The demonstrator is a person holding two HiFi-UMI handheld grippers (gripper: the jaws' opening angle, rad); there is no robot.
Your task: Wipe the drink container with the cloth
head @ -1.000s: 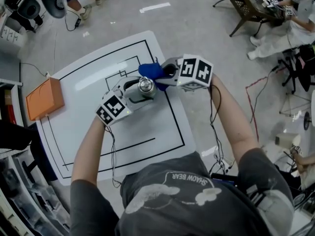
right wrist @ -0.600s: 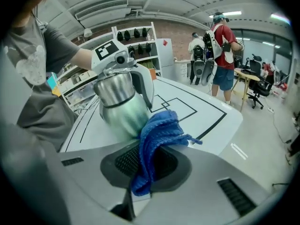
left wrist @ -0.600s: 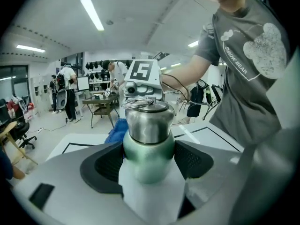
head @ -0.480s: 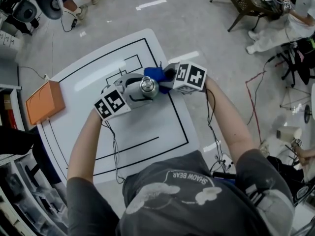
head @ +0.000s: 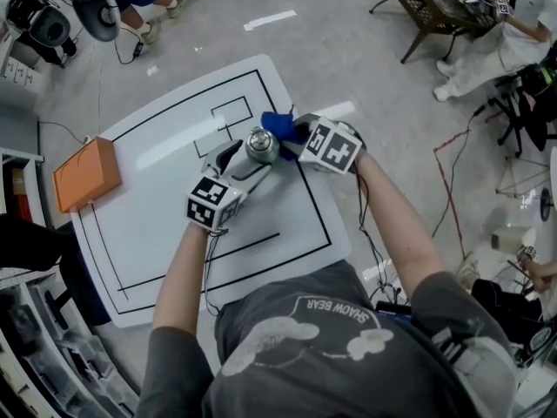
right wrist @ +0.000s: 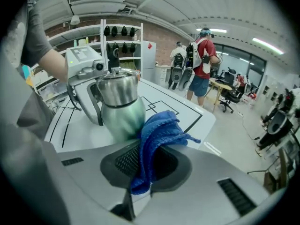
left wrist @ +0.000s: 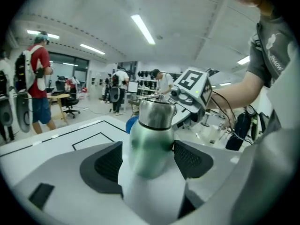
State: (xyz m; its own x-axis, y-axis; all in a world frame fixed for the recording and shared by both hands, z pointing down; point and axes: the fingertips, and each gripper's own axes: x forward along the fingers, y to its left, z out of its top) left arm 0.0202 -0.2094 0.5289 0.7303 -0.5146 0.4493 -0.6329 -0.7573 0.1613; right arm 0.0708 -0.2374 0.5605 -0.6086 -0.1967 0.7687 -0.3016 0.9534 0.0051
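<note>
A green steel bottle (head: 260, 144) (left wrist: 150, 142) (right wrist: 121, 108) with a silver cap stands upright on the white board (head: 157, 216). My left gripper (head: 244, 162) (left wrist: 149, 159) is shut on the bottle, its dark pads pressed to both sides of the body. My right gripper (head: 294, 134) (right wrist: 149, 163) is shut on a blue cloth (head: 280, 125) (right wrist: 158, 139). The cloth bunches out past the jaws and touches the bottle's side, on the far right of it as seen from the head view.
The board carries black rectangle lines. An orange block (head: 84, 174) lies beyond its left edge. Cables and headsets (head: 52, 11) sit on the floor at the top left. People and chairs are around the room (head: 487, 24).
My left gripper has swung round toward me while keeping hold of the bottle. The right gripper and cloth have stayed against the bottle, shifting slightly left and away from me.
</note>
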